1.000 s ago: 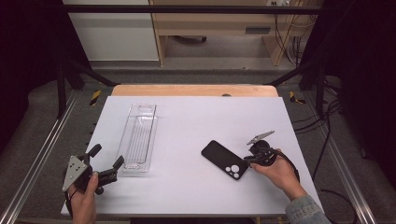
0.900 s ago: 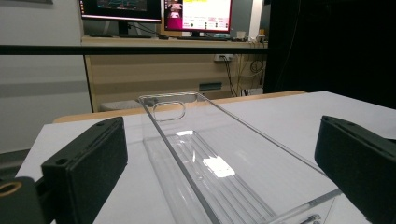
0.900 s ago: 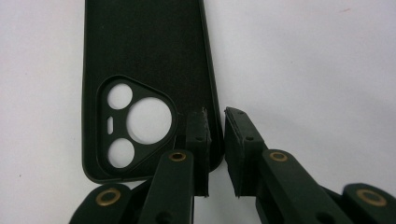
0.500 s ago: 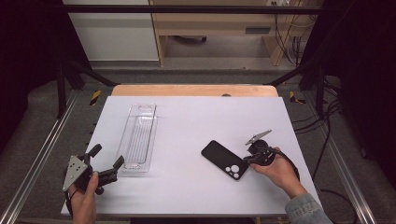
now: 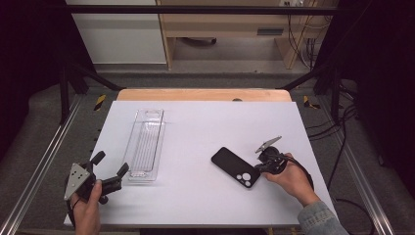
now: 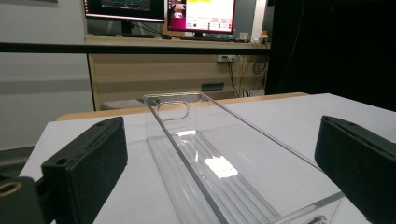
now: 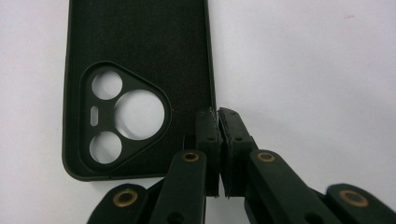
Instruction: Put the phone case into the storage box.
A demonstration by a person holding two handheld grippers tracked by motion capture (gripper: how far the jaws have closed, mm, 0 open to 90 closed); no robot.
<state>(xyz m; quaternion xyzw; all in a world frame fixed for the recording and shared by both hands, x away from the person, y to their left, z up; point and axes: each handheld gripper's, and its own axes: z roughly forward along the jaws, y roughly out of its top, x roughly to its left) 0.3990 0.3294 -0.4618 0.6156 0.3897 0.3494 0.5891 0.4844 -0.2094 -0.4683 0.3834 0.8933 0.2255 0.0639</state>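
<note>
Right gripper [image 5: 262,165] sits at the near right of the table [image 5: 205,122], jaws pinched on the side wall of the phone case [image 5: 235,167]. They have just been closing, with the case edge between them. In the right gripper view the right gripper [image 7: 218,119] has its two pads nearly together, and the thin rim of the phone case [image 7: 140,70] is caught between them, near the corner with the camera cutout. One pad is inside the case, the other outside it.

The case is black, lies flat on the white tabletop with its open side up, and has three round holes in a three-cornered cutout. It is angled on the table, cutout end nearest the right hand [image 5: 292,177]. A denim sleeve [image 5: 318,223] shows at the bottom edge.

Left gripper [image 5: 108,172] is at the near left corner, held in the left hand [image 5: 85,208], grey plate on top. Jaws wide apart, nothing between the pads. The left gripper view looks along the clear plastic tray [image 6: 219,163], whose near end lies between the open jaws without touching either.

The tray [image 5: 146,144] is long and narrow, ribbed floor, handle slot at the far end. It lies lengthwise on the left half of the table, well apart from the case.

Beyond the table: a wooden bench [image 5: 230,29] and cables [image 5: 298,29].
</note>
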